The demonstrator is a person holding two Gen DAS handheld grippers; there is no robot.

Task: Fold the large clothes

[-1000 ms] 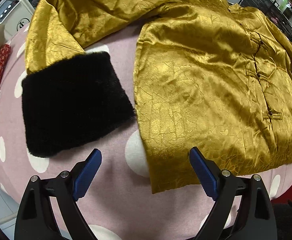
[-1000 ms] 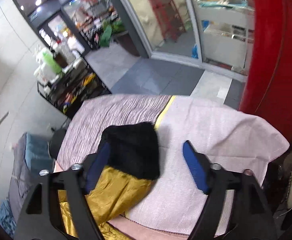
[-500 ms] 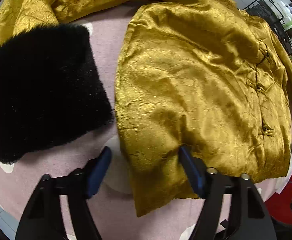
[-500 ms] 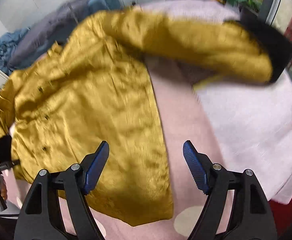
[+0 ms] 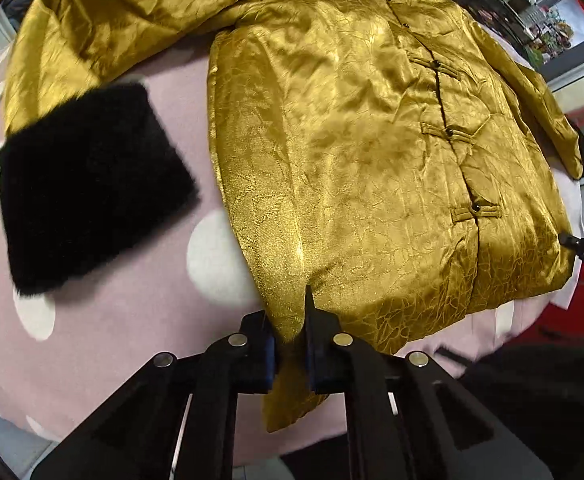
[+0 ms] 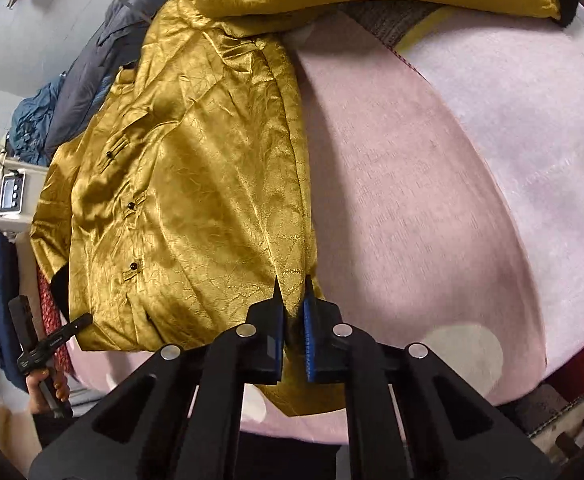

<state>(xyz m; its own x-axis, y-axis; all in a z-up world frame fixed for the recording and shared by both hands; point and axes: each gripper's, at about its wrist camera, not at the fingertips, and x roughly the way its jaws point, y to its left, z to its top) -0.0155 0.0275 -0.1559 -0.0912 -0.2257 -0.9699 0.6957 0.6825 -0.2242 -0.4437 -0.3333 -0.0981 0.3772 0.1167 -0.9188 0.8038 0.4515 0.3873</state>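
The gold jacket (image 5: 352, 152) lay buttoned-side up on the pink spotted cover (image 5: 104, 332). The left gripper (image 5: 290, 344) and right gripper (image 6: 292, 332) each pinched a hem corner, likely to lift the bottom edge for folding.

— Where does the gold satin jacket (image 5: 352, 152) lie?
— Flat, front up, on the pink white-dotted cloth (image 5: 104, 344), hem towards both cameras.
— And its black fur cuff (image 5: 88, 188)?
— Left of the body, on the same cloth, sleeve running back behind it.
— The grippers?
— Left gripper (image 5: 290, 344) pinches the hem's left corner; right gripper (image 6: 292, 332) pinches its right corner.
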